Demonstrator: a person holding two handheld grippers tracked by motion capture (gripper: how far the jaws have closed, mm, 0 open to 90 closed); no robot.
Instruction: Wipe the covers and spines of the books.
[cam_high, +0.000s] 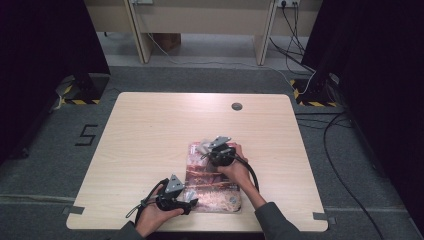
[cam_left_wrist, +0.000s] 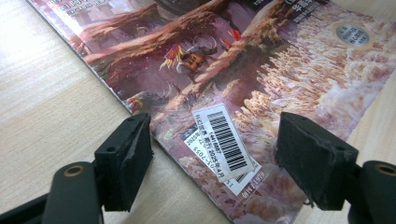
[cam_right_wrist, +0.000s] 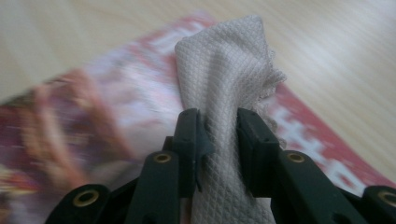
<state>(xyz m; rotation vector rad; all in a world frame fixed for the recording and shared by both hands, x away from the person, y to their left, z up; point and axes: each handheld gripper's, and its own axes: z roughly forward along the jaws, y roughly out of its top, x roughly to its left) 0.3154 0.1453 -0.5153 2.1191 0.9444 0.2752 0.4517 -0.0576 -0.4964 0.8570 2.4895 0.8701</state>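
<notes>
While your right gripper (cam_right_wrist: 219, 140) clamped the cloth (cam_right_wrist: 226, 79) over the magazine's (cam_high: 212, 175) far end, your left gripper's (cam_left_wrist: 215, 156) fingers (cam_left_wrist: 123, 158) stood apart, straddling its near corner on the tabletop (cam_high: 150, 135).

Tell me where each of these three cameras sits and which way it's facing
High view: fixed above the person's side, looking forward and down on the table; both forearms, left gripper, right gripper.
Left gripper view: rides the left gripper, looking along open jaws over the magazine and its barcode sticker.
Right gripper view: rides the right gripper, jaws clamping a grey cloth.
All share the magazine.
</notes>
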